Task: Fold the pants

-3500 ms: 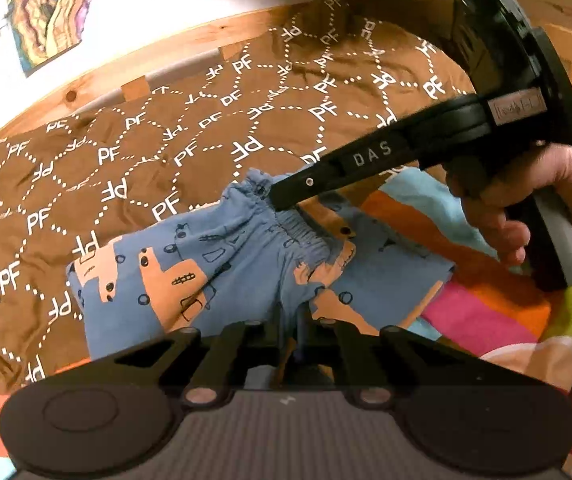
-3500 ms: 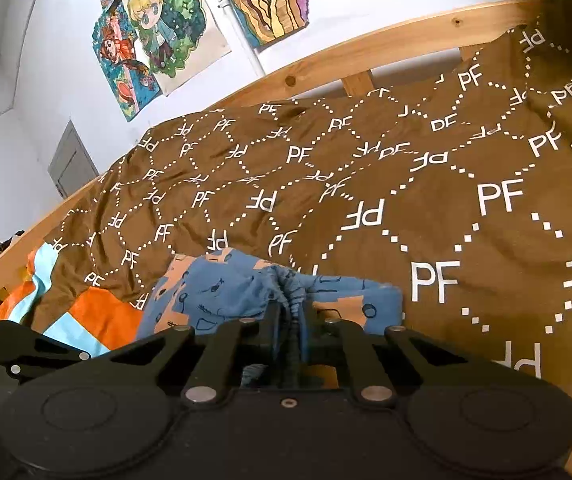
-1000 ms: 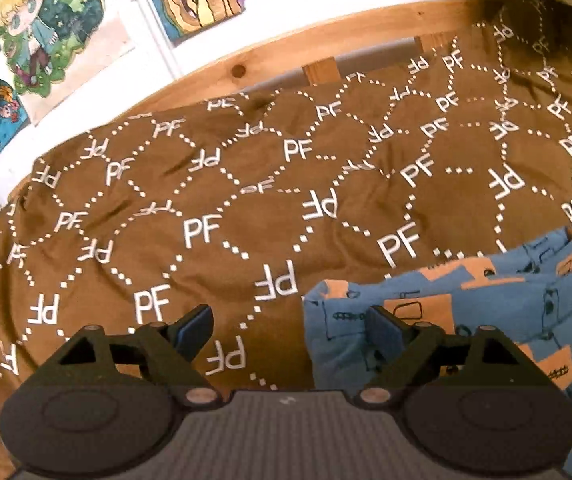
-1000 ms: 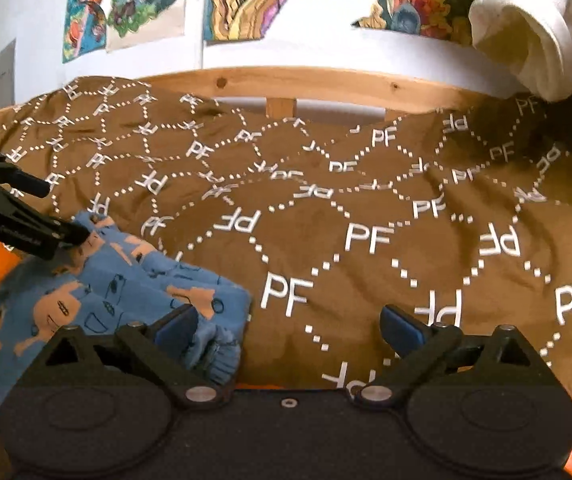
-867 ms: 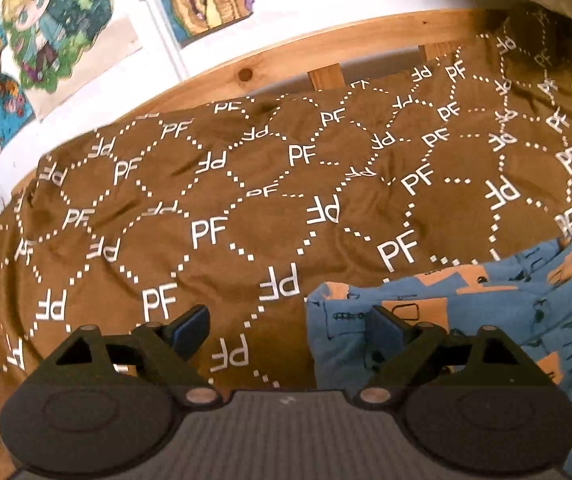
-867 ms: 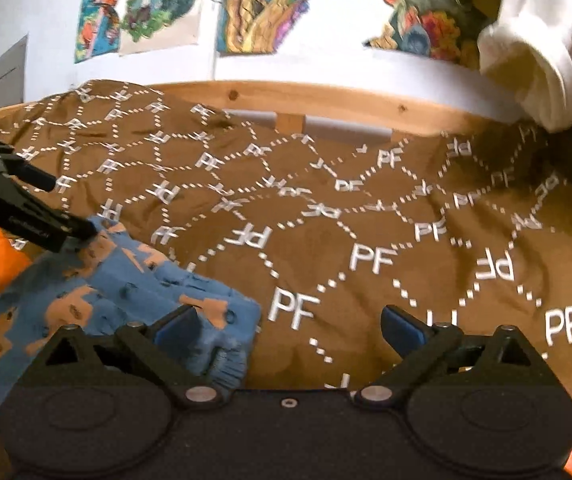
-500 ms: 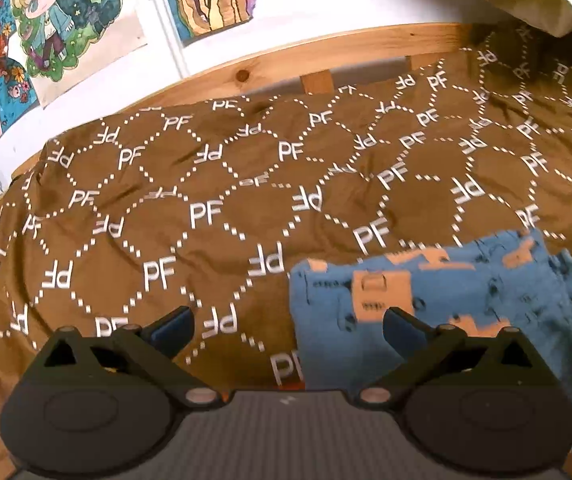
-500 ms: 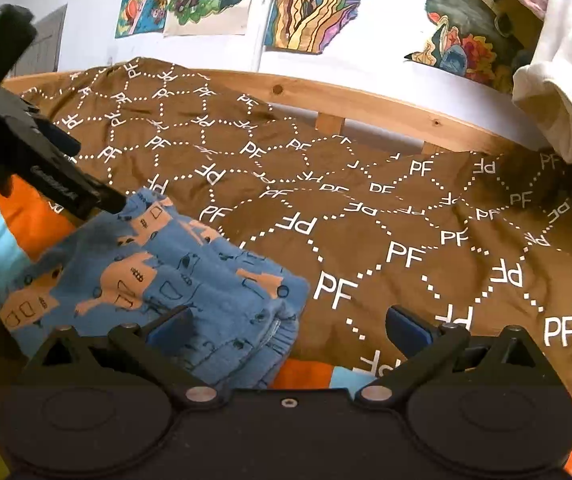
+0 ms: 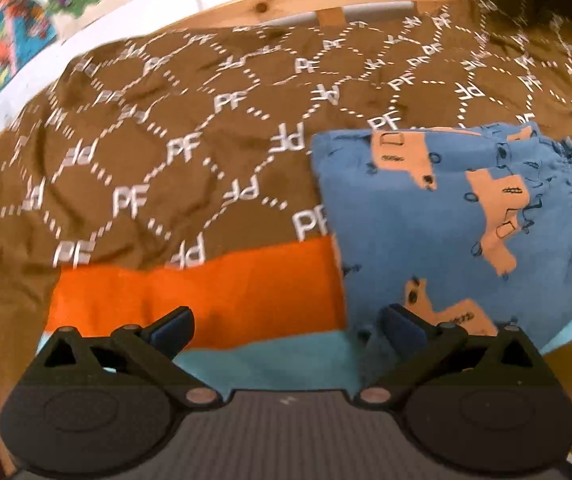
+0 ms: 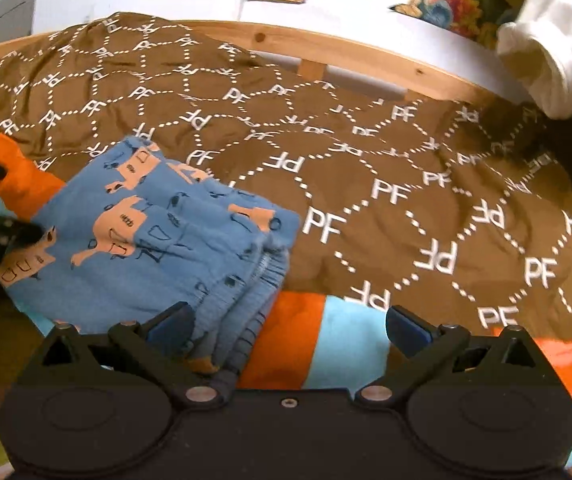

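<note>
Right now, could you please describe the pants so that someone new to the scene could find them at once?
Start at the brown PF-print blanket covering the bed. At its near edge, where an orange and light-blue striped cover shows, lie the folded pants. They are the only blue fabric printed with tan vehicles.

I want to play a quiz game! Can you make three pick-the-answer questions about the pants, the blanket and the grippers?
1. Where are the pants?
A. folded on the bed
B. on the wall
C. on the floor

2. What colour is the PF blanket?
A. pink
B. brown
C. white

3. How are the grippers?
A. both shut
B. one open, one shut
C. both open

Answers: 1 A, they lie stacked on the bedding. 2 B, brown with white letters. 3 C, the left gripper and right gripper hold nothing, jaws spread.
</note>
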{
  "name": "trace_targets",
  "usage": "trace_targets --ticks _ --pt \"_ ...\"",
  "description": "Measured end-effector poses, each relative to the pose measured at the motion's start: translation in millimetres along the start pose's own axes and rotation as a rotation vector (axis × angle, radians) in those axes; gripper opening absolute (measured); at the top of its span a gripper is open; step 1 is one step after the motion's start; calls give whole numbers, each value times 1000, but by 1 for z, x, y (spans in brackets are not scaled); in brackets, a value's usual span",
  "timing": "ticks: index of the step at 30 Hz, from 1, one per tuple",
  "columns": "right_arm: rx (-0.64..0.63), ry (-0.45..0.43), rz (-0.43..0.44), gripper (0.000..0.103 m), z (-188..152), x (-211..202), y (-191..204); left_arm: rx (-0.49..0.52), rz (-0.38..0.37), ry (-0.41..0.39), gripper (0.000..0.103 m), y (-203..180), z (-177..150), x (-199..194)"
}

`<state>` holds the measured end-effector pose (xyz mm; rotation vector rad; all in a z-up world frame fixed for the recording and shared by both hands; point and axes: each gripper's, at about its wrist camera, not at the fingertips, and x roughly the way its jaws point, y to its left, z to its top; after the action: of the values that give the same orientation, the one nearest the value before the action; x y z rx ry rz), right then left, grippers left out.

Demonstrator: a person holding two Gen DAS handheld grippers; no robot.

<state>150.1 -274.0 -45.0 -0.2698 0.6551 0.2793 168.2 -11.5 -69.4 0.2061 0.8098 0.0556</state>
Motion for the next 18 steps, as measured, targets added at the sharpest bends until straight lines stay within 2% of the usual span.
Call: trace_targets --ticks 4,7,9,12,14,18 --pt "39 -7 -22 102 -5 -11 -4 -81 -33 25 103 13 -10 -1" --pt "50 -50 15 102 -2 -18 -7 -116 -76 16 103 22 -9 -5" --pt "73 -88 67 102 5 -22 -13 -138 -138 -6 103 28 -8 -8" --pt "138 -135 202 102 13 -21 -24 -176 -244 -20 103 32 -10 -6" --pt "136 -138 293 102 19 -11 -29 -193 -308 -33 103 33 -11 -4" --pt "86 -108 398 102 33 21 -37 -180 -411 -66 103 30 -12 -1"
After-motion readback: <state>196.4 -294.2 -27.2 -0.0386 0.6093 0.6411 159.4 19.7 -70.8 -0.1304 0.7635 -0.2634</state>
